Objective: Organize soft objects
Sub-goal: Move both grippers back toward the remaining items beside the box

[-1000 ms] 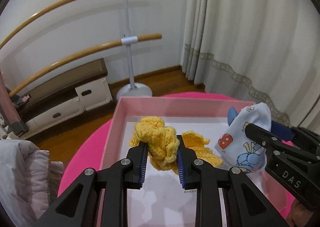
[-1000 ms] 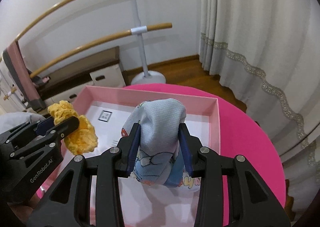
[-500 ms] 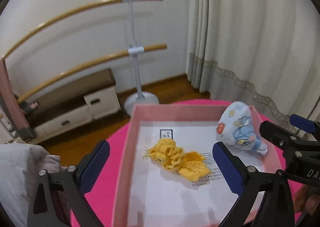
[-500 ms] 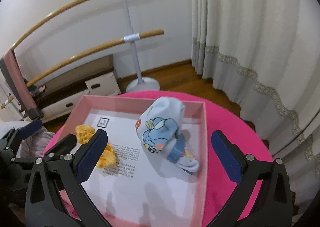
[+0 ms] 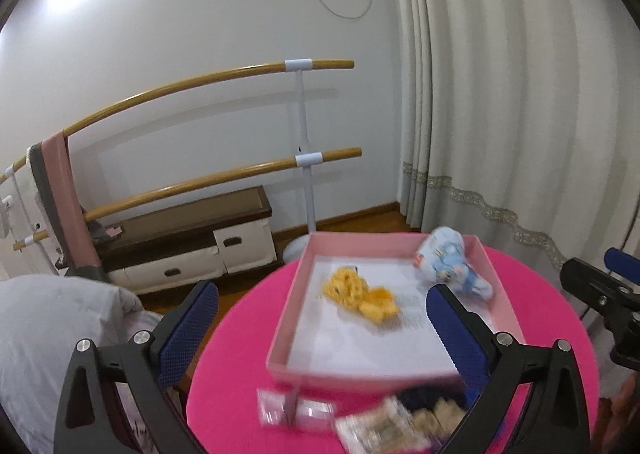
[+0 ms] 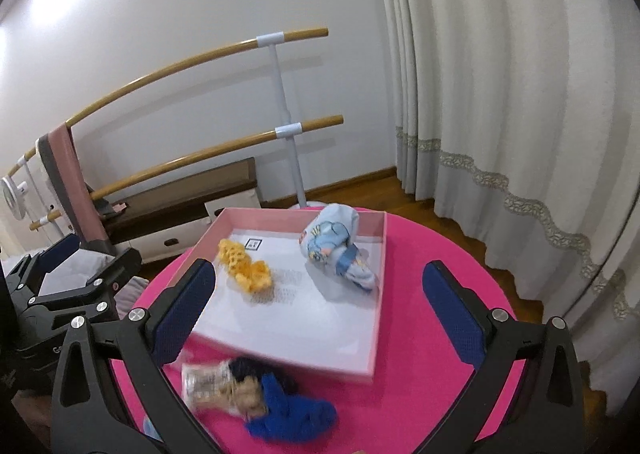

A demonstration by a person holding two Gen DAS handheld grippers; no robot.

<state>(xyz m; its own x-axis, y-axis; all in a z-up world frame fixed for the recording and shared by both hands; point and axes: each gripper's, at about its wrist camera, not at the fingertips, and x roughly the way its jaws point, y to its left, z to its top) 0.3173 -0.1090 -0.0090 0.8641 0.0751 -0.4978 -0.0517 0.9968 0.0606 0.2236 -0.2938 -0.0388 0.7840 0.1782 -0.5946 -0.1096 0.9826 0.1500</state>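
A shallow pink cardboard tray (image 6: 378, 294) with a white printed sheet on its floor sits on the round, hot-pink table (image 6: 432, 254). Inside it lie two soft things, well apart: a lumpy yellow crocheted piece (image 6: 246, 268), open-stitched and knobbly, toward the left side, and a bundled pale-blue printed sock (image 6: 338, 248), smooth knit with cartoon figures and a darker blue band, resting against the far right corner. The left tongs (image 5: 322, 332) stand spread wide and hold nothing, their blue dimpled pads (image 5: 188, 326) showing on black angular arms; the yellow piece (image 5: 360, 294) lies ahead between the two fingers but beyond their tips, and the sock (image 5: 452, 264) sits farther off to the right. The right tongs (image 6: 320, 308) are likewise wide apart and empty, with both soft things in the tray ahead of and between the fingers, untouched. On the near side of the tray, on bare table, a crumpled deep-blue knitted cloth (image 6: 292, 412) lies beside a blurred clear packet (image 6: 208, 384) with beige lumps in it. Beyond the table stand pale pleated curtains (image 6: 500, 93) and curved wooden rails (image 6: 208, 57) on a white post.
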